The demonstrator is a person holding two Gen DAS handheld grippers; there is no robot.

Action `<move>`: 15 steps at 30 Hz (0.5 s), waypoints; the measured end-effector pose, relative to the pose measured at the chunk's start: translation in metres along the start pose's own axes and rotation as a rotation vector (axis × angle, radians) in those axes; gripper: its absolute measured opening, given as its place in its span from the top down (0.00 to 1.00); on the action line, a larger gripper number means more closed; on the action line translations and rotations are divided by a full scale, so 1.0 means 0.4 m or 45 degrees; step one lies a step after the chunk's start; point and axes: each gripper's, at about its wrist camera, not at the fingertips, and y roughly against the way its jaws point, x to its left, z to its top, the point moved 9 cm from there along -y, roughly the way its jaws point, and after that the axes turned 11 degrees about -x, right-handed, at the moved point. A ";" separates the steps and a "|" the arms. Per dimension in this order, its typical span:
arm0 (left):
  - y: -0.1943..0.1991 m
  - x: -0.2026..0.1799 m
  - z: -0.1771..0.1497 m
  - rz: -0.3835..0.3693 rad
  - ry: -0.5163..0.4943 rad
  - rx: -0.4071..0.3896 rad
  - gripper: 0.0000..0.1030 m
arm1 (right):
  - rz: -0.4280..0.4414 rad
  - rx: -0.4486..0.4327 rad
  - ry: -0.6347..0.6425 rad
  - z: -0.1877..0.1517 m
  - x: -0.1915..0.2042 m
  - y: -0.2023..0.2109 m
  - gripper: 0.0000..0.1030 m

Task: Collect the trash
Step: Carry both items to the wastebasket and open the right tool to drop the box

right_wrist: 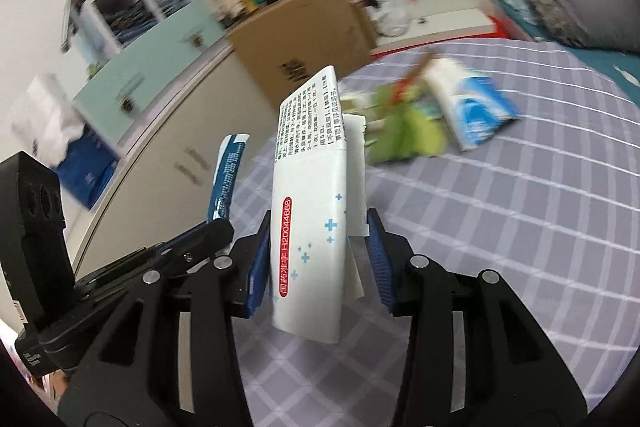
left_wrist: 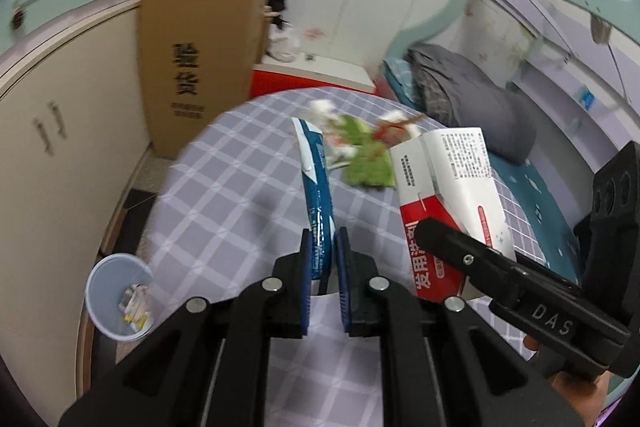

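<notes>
My left gripper [left_wrist: 323, 255] is shut on a flat blue and white wrapper [left_wrist: 318, 187], held edge-on above the checked tablecloth [left_wrist: 224, 195]. My right gripper [right_wrist: 318, 247] is shut on a white and red cardboard box [right_wrist: 310, 195], lifted off the table. The same box [left_wrist: 444, 187] shows in the left wrist view with the right gripper's black finger across it. The blue wrapper [right_wrist: 226, 179] and the left gripper appear at the left of the right wrist view. More trash lies further back: green wrappers [left_wrist: 370, 163], white scraps and a blue and white packet [right_wrist: 476, 107].
A pale blue bin [left_wrist: 118, 307] with some scraps inside stands on the floor left of the table. A tall cardboard box [left_wrist: 192, 67] leans by cream cupboards [left_wrist: 60, 147]. A bed with a grey blanket [left_wrist: 472, 99] lies to the right.
</notes>
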 end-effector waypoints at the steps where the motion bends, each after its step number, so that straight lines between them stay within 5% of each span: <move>1: 0.020 0.036 0.000 0.009 0.029 -0.006 0.89 | 0.024 0.015 0.018 -0.010 0.039 -0.014 0.58; 15: 0.208 0.585 -0.065 0.325 0.315 -0.056 0.89 | 0.258 0.233 0.220 -0.190 0.480 -0.256 0.58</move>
